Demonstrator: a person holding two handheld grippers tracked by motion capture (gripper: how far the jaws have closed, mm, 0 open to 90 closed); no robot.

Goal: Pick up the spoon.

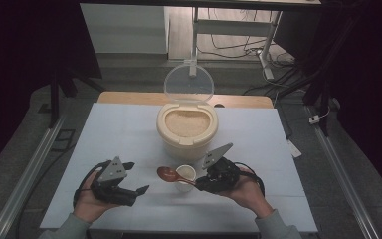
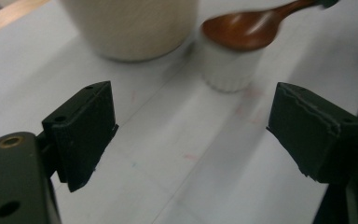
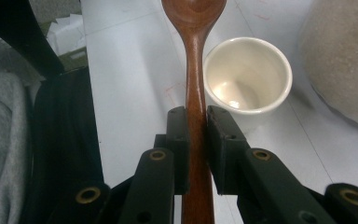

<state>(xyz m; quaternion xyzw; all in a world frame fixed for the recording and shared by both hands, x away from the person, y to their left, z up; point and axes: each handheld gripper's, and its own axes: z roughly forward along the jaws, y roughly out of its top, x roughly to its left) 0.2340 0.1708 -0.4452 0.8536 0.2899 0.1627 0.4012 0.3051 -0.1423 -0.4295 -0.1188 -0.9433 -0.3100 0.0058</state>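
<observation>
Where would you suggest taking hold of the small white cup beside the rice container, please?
Grip the cup across its round wall, just below the rim, with the open left hand-held gripper coming level from its free left side. It stands upright and has no handle. The wooden spoon, clamped in the right hand-held gripper, hangs above its rim, so coming from above looks awkward.

Spoon [image 3: 194,60] looks like glossy reddish-brown wood w/ smooth varnish, cup [image 3: 248,77] beside it glazed white ceramic, rice bin [image 1: 187,132] behind the cup matt cream plastic w/ clear plastic lid [image 1: 188,82], claw pads [image 2: 86,130] matt black rubber, surface [image 1: 119,134] smooth matt white.
</observation>
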